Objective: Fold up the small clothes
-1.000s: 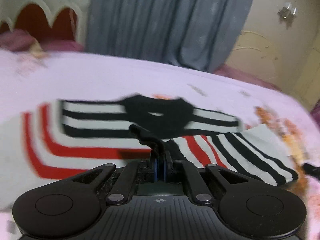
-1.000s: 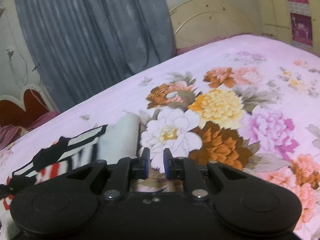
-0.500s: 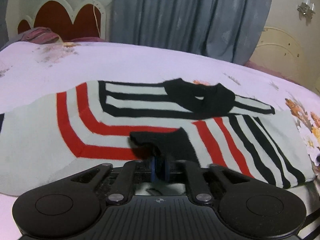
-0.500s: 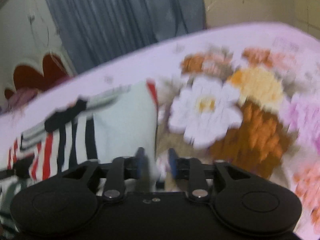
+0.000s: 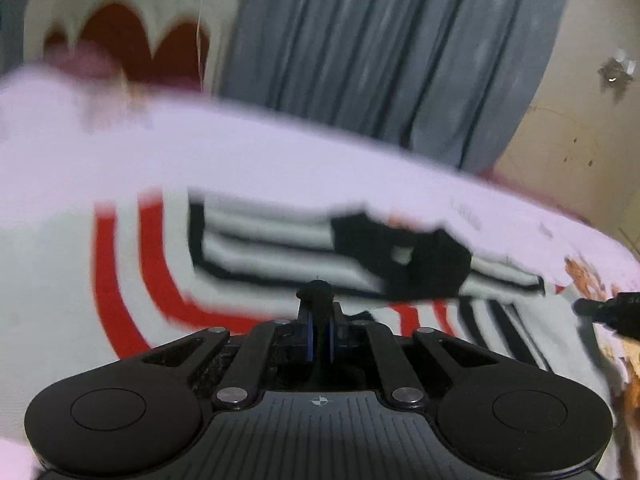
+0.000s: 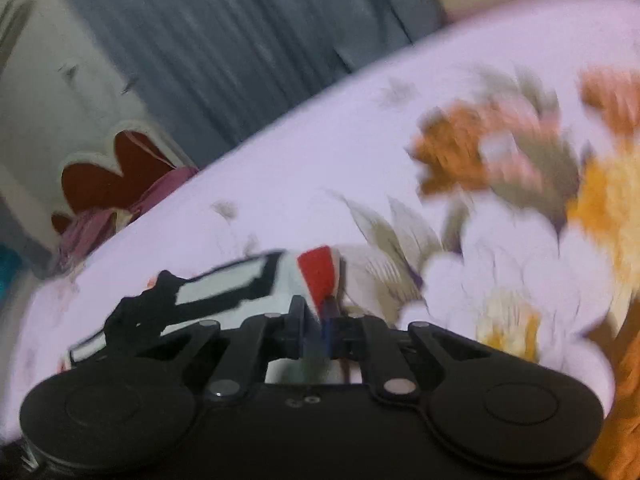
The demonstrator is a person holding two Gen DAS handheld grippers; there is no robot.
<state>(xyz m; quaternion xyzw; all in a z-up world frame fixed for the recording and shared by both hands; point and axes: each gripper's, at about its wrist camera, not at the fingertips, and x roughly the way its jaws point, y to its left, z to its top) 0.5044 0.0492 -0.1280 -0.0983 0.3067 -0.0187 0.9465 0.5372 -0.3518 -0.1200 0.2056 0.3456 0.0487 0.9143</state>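
Observation:
A white sweater (image 5: 248, 240) with red and black stripes and a black collar (image 5: 400, 256) lies spread on the bed. My left gripper (image 5: 319, 332) sits low over its near part. Its jaws are closing on a black cuff (image 5: 316, 294), and a nub of the cuff sticks up between them. In the right wrist view my right gripper (image 6: 316, 320) is at the sweater's (image 6: 224, 288) corner with the red stripe (image 6: 318, 272). Its jaws are closing with the white edge pinched between them. Both views are blurred.
The bed sheet (image 6: 320, 160) is lilac with large orange, white and yellow flowers (image 6: 520, 240) to the right of the sweater. A grey curtain (image 5: 380, 60) and a red and cream headboard (image 5: 132, 40) stand behind the bed. A pink pillow (image 6: 100, 216) lies by the headboard.
My right gripper swept left from the flowered sheet to the sweater's red-striped corner and closed on it. The black cuff, spread before my left jaws half a second ago, is now pinched in them.

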